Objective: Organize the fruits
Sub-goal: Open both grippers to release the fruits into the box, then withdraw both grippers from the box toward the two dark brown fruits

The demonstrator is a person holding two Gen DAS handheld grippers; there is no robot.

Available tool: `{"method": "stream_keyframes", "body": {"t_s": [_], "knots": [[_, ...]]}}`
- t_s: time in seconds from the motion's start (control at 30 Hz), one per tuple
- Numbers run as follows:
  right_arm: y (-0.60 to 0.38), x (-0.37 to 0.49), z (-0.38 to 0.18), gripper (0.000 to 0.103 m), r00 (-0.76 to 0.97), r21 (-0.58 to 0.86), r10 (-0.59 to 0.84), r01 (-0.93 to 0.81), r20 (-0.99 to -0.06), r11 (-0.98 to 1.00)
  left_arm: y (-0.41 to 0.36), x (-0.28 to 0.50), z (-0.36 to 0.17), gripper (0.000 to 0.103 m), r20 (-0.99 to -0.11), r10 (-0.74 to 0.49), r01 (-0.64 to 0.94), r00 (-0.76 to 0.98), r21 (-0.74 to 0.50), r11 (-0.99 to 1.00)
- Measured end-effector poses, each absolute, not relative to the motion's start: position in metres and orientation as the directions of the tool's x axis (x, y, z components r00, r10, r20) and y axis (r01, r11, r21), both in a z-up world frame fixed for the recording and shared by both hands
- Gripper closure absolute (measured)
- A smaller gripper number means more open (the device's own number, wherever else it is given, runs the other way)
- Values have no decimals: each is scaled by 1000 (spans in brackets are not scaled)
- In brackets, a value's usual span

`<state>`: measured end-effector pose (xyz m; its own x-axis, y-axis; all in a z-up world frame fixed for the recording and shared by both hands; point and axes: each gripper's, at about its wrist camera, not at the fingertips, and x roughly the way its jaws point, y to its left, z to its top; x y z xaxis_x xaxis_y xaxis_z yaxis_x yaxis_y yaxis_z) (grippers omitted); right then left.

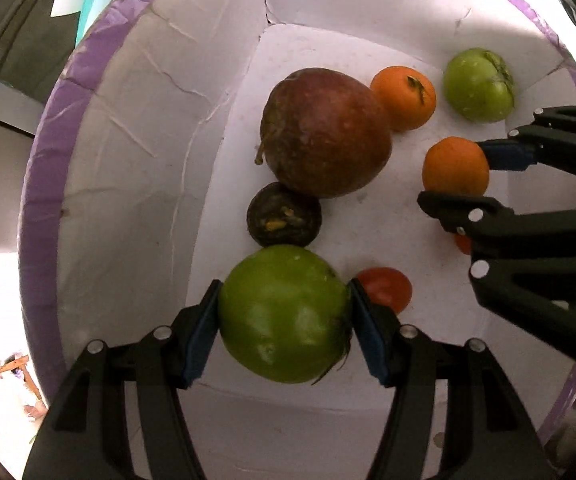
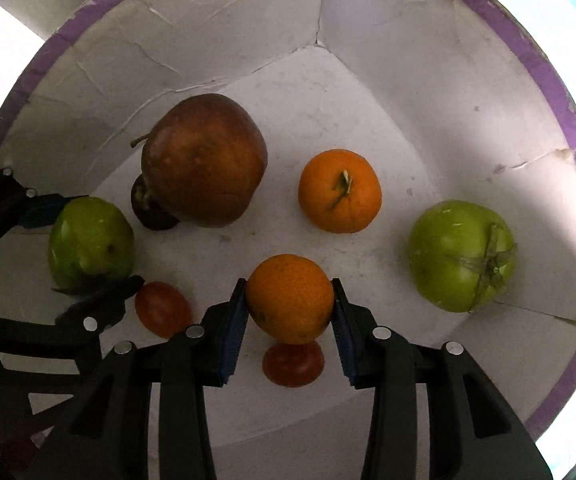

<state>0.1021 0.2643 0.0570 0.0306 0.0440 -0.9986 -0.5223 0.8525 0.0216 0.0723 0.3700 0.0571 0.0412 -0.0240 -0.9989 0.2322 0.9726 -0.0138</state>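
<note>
White cardboard, creased and edged with purple tape, is walling in everything I am working on: the box (image 2: 447, 92) is holding all the fruit on its floor.

My right tongs (image 2: 289, 308) are clamping an orange (image 2: 289, 298) between the blue pads (image 2: 234, 332); it is blocking most of a red tomato (image 2: 292, 365) lying just under it, and I cannot tell whether the orange is resting on the floor. My left tongs (image 1: 284, 312) are gripping a green tomato (image 1: 284, 314) near the left wall, its dried calyx pointing down toward my right. One left finger is partly covering a second red tomato (image 1: 385, 288).

A big reddish-brown apple (image 2: 204, 160) is sitting mid-floor, stem aiming at the left wall, and is hiding much of a small dark fruit (image 1: 284, 214) I cannot identify. A free orange (image 2: 339, 191) is showing its stem end upward. Another green tomato (image 2: 463, 255) is lying on its side by the right wall, calyx facing right.
</note>
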Motion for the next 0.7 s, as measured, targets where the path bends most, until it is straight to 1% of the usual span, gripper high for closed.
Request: {"method": "stream_keyframes", "body": {"t_s": [0.1,0.23,0.3,0.37,0.4,0.47,0.5,0.6,0.67,0.7], "knots": [[262,103,60,60,52,13,46,-507,-998,862,373,70,59,40,-998,-35,229,47,-23,973],[257,96,67,46,94,3,57,-489,-994,872,379,68,69,38,-995,-51,213,83,-32,977],[252,94,74,42,125,12,81,-479,-989,878,378,63,77,36,-993,-54,210,107,-31,977],[248,89,82,35,162,16,103,-469,-981,883,379,59,85,34,-988,-49,209,147,-17,978],[246,86,87,34,187,26,127,-464,-974,886,379,56,88,33,-985,-48,206,165,-13,979],[239,78,99,28,230,51,174,-461,-958,886,380,49,101,27,-971,-46,195,234,1,981],[236,73,105,28,253,60,196,-462,-947,885,380,46,106,25,-964,-34,188,265,17,982],[218,55,128,25,336,85,263,-463,-904,882,377,31,132,19,-919,33,144,392,97,985],[205,45,149,22,398,112,314,-454,-862,884,376,22,152,11,-880,87,80,466,140,987],[200,40,154,21,417,120,328,-452,-848,884,375,18,160,10,-864,105,52,492,150,987]]}}
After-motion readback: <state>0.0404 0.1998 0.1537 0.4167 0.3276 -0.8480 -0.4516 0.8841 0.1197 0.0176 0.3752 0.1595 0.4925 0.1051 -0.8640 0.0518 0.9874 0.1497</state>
